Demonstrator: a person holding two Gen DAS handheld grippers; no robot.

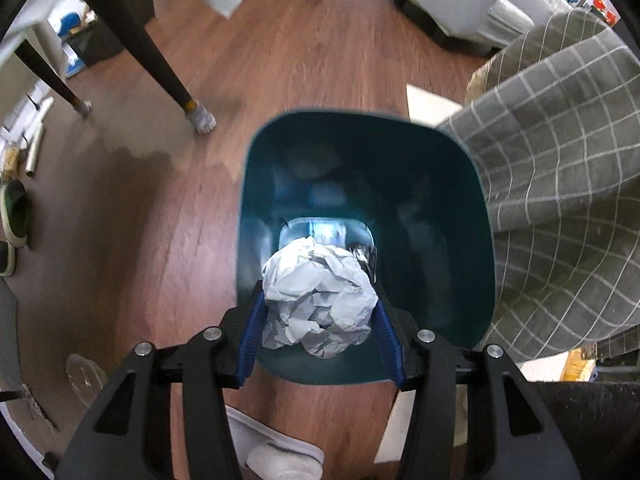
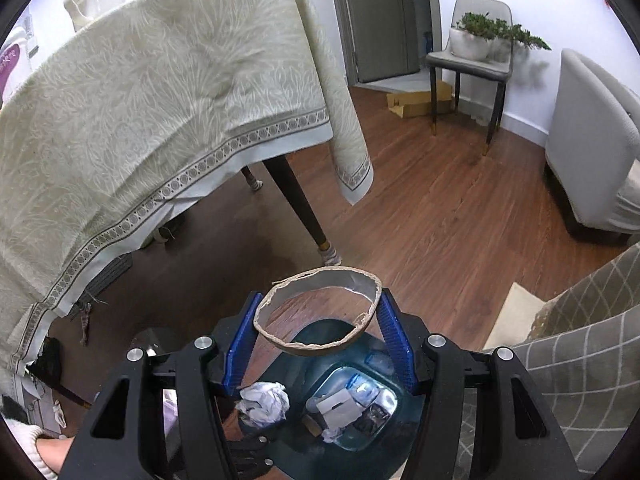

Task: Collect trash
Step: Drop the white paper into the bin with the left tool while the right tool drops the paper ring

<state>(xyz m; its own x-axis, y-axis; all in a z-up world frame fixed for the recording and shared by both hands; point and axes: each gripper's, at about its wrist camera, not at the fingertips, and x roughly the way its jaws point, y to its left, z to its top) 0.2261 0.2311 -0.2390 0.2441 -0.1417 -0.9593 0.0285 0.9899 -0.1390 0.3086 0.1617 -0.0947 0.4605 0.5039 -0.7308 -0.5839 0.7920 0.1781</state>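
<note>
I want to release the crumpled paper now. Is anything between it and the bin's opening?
Nothing visible blocks it. The crumpled paper, held in the left tongs, hangs directly over the open teal bin. The checked cloth overlaps only the bin's right rim, beside the drop path.

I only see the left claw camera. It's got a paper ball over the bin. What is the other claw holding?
Observer: The right claw is shut on a torn cardboard ring.
Operator: Is it over the bin too?
Observer: Nearly. The teal bin sits low in its view, below and behind the ring.
Operator: Can you see my paper ball from there?
Observer: Yes, it shows at the bin's left edge, held by the left claw.
</note>
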